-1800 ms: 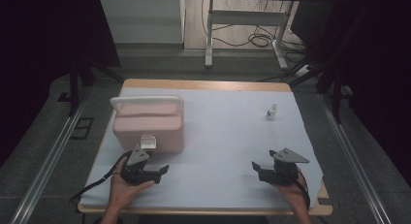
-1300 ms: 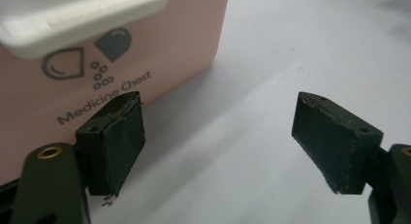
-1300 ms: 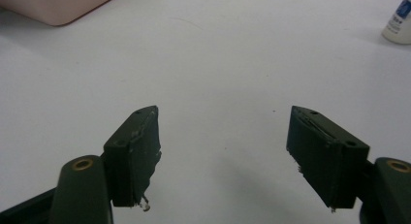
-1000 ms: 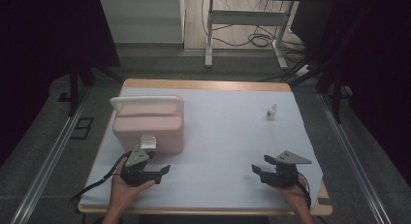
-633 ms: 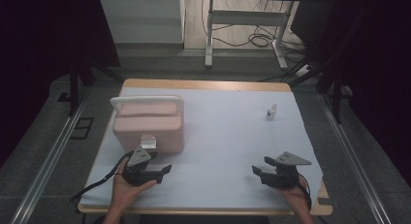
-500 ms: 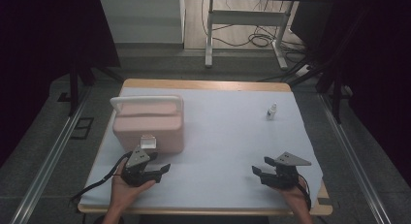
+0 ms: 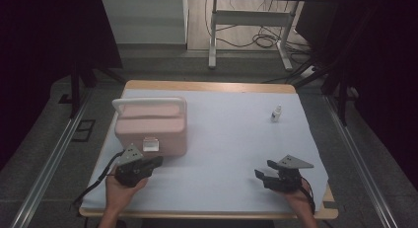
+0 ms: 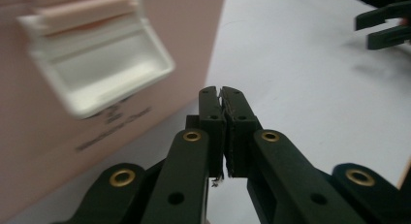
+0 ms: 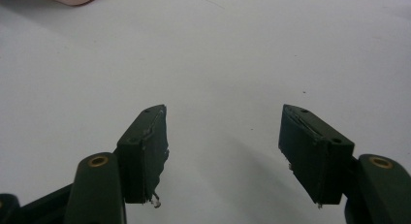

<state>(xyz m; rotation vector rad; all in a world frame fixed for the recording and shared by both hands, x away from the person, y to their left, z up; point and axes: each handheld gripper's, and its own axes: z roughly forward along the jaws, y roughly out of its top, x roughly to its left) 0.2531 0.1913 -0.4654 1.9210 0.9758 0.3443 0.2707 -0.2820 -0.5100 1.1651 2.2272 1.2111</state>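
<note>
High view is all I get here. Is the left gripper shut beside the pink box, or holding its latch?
Observer: The left gripper is shut on nothing; its jaws have just been closing and now meet pad to pad, short of the white latch.
Operator: And the latch itself?
Observer: It is a white flap on the pink box front, with small print on the box wall under it.
Operator: The right gripper?
Observer: The right gripper is open, with bare white table cover between its pads.
</note>
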